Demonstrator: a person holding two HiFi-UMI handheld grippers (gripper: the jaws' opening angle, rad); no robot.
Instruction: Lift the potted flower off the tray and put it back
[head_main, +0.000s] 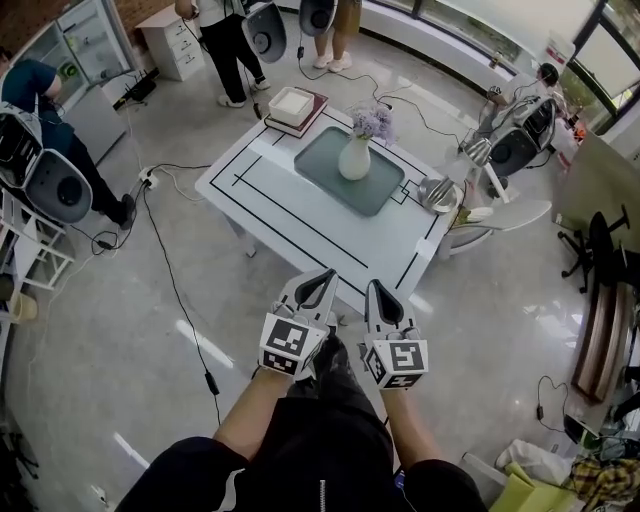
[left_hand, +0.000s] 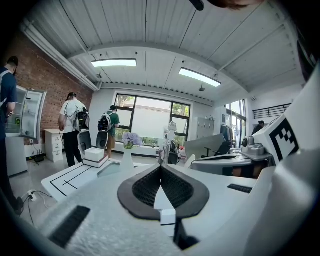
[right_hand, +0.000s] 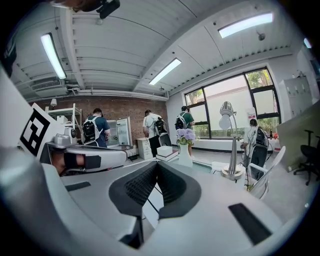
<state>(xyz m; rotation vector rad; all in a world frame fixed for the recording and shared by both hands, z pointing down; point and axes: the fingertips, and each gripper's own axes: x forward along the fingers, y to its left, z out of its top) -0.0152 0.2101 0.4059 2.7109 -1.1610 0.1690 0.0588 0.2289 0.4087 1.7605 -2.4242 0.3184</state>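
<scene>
A white vase of lilac flowers (head_main: 356, 150) stands upright on a grey-green tray (head_main: 333, 179) on the white table (head_main: 270, 205). The flowers also show far ahead in the left gripper view (left_hand: 129, 145) and in the right gripper view (right_hand: 185, 144). My left gripper (head_main: 323, 282) and right gripper (head_main: 379, 293) hang side by side over the floor just short of the table's near edge, well away from the vase. Both are shut, pads pressed together with nothing between them (left_hand: 161, 172) (right_hand: 157, 171).
A stack of a white box on books (head_main: 293, 107) lies at the table's far corner, a desk lamp (head_main: 437, 192) at its right edge. A white chair (head_main: 497, 216) stands to the right. Several people with backpacks stand beyond the table; cables run across the floor.
</scene>
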